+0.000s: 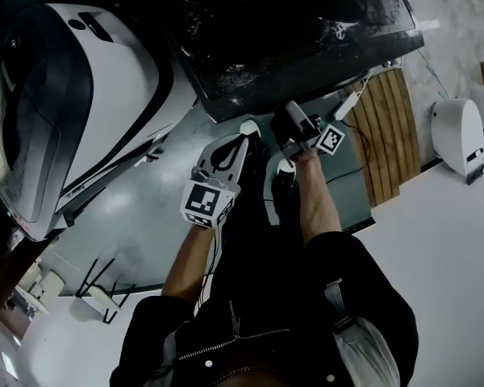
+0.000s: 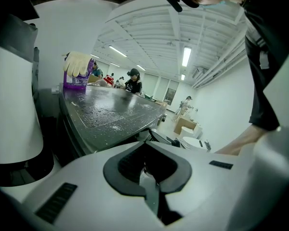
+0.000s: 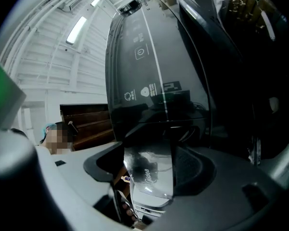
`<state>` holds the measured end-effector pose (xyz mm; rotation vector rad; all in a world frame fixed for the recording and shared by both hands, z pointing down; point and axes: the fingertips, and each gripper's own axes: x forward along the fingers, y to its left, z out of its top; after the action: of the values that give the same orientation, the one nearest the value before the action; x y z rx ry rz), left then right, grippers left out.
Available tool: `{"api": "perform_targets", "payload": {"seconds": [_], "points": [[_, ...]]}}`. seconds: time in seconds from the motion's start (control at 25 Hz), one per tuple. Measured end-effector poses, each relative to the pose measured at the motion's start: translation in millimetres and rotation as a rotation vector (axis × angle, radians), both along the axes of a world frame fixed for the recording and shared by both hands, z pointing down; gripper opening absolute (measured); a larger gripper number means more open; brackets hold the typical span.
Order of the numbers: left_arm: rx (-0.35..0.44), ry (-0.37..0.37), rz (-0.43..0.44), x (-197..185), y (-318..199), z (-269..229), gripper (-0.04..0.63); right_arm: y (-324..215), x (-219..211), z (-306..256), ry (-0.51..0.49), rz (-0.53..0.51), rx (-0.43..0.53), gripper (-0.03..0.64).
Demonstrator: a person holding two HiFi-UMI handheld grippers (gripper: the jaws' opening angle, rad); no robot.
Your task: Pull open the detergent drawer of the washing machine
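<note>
The washing machine is black, and its speckled top [image 1: 290, 31] fills the upper middle of the head view. My dark right gripper [image 1: 284, 118] is at the machine's front edge and points upward. In the right gripper view the glossy control panel [image 3: 149, 66] with white icons towers ahead. A shiny grey panel piece with a printed brand word [image 3: 149, 174] stands between the wide jaws of the right gripper [image 3: 148, 186]. I see no pad pressing on it. My white left gripper [image 1: 244, 137] hangs lower left of the machine, shut and empty. Its tips [image 2: 145, 144] meet below the machine's top [image 2: 111, 109].
A big white appliance [image 1: 89, 95] lies to the left. A slatted wooden board [image 1: 391, 135] and a small white device [image 1: 460, 135] sit on the right. A purple bottle with yellow gloves [image 2: 77, 73] stands on the machine's top. People [image 2: 134, 83] stand far behind.
</note>
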<state>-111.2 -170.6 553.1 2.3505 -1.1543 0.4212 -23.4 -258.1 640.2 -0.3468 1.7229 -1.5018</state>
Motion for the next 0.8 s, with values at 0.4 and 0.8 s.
{"api": "perform_targets", "payload": {"seconds": [0.4,0.8], "points": [[0.001,-0.005,-0.012,-12.2,5.4,-2.0,0.020,2.7,-1.1,0.3,0.031,-0.006,-0.005,0.288],[0.016,0.000,-0.038,-23.1,15.4,-5.6,0.020,4.1,-0.1,1.7,0.040,-0.008,-0.006,0.268]]}}
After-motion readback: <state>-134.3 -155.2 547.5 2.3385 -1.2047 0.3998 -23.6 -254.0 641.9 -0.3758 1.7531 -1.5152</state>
